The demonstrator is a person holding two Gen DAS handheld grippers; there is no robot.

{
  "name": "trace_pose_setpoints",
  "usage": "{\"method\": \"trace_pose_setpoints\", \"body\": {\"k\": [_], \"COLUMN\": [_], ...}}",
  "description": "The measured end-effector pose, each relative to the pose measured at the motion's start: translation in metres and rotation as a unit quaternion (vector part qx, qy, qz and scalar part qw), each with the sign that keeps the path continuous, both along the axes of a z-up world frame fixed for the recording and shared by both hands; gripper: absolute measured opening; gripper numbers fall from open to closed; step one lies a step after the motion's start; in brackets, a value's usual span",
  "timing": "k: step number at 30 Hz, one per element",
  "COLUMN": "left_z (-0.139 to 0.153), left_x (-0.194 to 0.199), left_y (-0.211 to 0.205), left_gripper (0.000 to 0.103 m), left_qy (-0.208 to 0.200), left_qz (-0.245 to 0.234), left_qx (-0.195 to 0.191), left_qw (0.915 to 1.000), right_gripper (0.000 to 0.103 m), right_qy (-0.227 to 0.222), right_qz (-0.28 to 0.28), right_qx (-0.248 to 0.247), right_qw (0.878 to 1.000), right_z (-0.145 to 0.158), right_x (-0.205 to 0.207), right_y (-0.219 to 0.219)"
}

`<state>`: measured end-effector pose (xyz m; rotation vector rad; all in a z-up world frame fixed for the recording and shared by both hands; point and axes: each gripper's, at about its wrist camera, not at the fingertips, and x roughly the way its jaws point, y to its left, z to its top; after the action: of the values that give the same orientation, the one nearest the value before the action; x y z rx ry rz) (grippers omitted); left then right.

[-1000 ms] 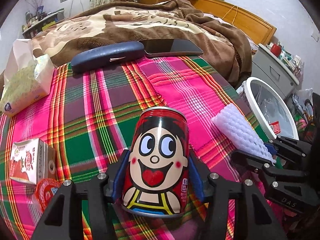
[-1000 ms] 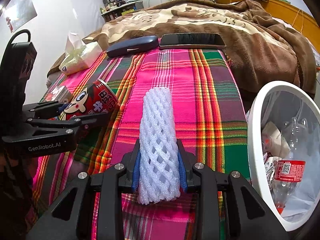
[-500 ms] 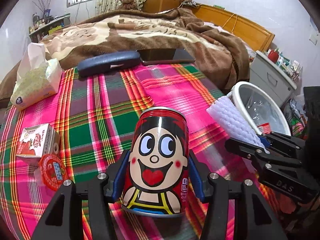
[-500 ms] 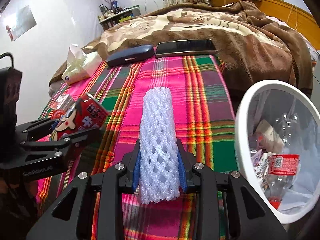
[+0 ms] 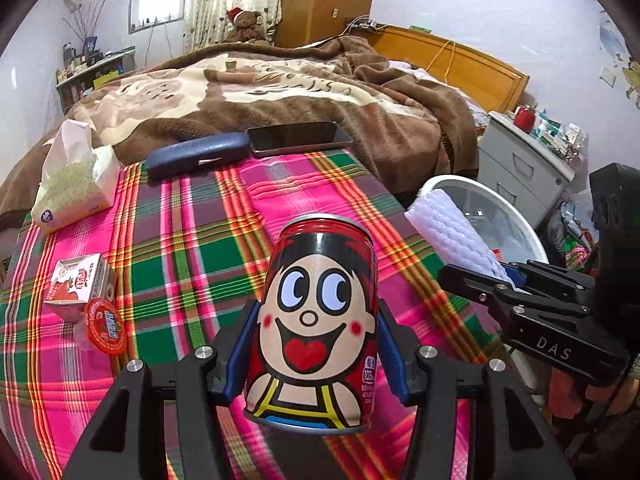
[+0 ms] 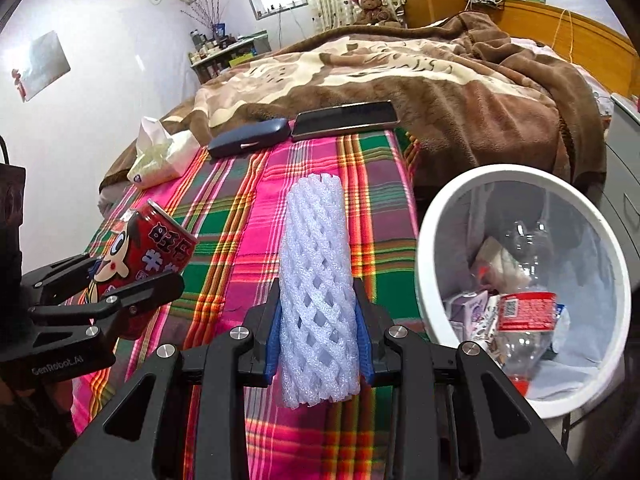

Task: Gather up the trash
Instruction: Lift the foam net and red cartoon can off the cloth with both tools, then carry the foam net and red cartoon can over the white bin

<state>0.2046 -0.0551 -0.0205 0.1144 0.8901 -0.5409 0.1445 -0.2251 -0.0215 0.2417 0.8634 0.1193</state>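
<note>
A red drink can (image 5: 316, 320) with a cartoon face is held above the plaid cloth (image 5: 192, 248), my left gripper (image 5: 314, 354) shut on its sides. That can (image 6: 148, 264) also shows at the left of the right wrist view. My right gripper (image 6: 318, 344) is shut on a white foam net sleeve (image 6: 316, 280), whose far end points towards the bed. The same sleeve (image 5: 452, 236) appears at the right of the left wrist view. A white trash bin (image 6: 600, 232) stands beside the cloth's right edge, holding a plastic bottle (image 6: 524, 320) and wrappers.
A small milk carton (image 5: 80, 280) and a red round lid (image 5: 105, 326) lie on the cloth at the left. A tissue pack (image 5: 76, 188), a dark glasses case (image 5: 196, 156) and a phone (image 5: 296, 138) sit along the far edge. A brown blanket (image 5: 320, 92) covers the bed; a grey cabinet (image 5: 524, 164) stands right.
Both grippers have risen and pulled back from the cloth with their loads. The bin has come nearer in the right wrist view, and the carton and lid show more fully.
</note>
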Motion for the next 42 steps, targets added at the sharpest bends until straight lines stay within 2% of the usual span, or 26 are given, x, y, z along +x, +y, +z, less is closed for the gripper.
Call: {"method": "trace_pose_setpoints", "body": {"k": [11,24,32,36,42], "left_z": [0.022,0.036,0.036,0.033,0.018], "left_x": [-0.030,-0.051,-0.047,-0.038,-0.023], "left_y": [-0.029,-0.089,-0.124,-0.146,-0.185], "left_gripper": [0.055,0.055,0.055,0.055,0.055], "left_qy": [-0.024,-0.037,-0.028,-0.023,-0.015], "left_qz": [-0.019,-0.064,-0.088,-0.091,-0.101], "left_qx": [-0.015,-0.028,-0.036,-0.042,-0.025], "left_qw": [0.9994,0.9969,0.9951,0.9947,0.9945], "right_gripper": [0.032,0.032,0.032,0.032,0.032], "right_qy": [-0.022,-0.042,-0.039,-0.022,0.001], "right_qz": [-0.030,-0.087,-0.123,-0.143,-0.156], "right_qx": [0.000,-0.009,-0.014,-0.006,-0.007], "right_qw": [0.999,0.995,0.992,0.990,0.988], "right_z": [0.014,0.027,0.025,0.017,0.000], "right_x": [-0.025,-0.052,-0.057,-0.053,-0.042], "right_y": [-0.025,-0.069,-0.097,-0.119,-0.140]}}
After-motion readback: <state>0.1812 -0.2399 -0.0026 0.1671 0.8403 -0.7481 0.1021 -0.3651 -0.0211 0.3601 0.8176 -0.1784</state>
